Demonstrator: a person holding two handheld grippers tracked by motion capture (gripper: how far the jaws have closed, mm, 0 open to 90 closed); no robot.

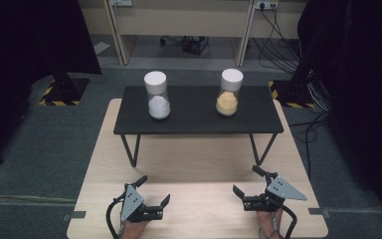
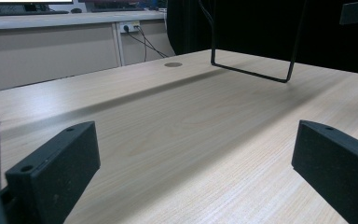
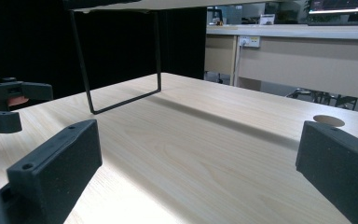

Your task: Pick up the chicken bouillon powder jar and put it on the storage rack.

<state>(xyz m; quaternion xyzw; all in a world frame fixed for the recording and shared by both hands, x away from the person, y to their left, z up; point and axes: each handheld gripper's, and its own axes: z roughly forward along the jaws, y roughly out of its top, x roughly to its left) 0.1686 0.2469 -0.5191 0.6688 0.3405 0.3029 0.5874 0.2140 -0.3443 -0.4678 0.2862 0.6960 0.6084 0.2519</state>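
Two clear jars with white lids stand on a low black shelf (image 1: 199, 122) at the back of the wooden table (image 1: 199, 164). The left jar (image 1: 157, 95) holds white powder and the right jar (image 1: 229, 93) holds orange-yellow powder. My left gripper (image 1: 154, 190) rests near the table's front left, open and empty. At the front right, my right gripper (image 1: 246, 180) is also open with nothing in it. In the left gripper view, the wide-apart jaws of the left gripper (image 2: 196, 158) frame bare wood. The right gripper (image 3: 198, 163) looks the same in its own view.
The shelf stands on thin black wire legs (image 2: 251, 70) (image 3: 121, 100) with a gap beneath. The left gripper (image 3: 4, 105) appears at the left edge of the right gripper view. Grey carpet, cables (image 1: 278, 45) and dark curtains surround the table.
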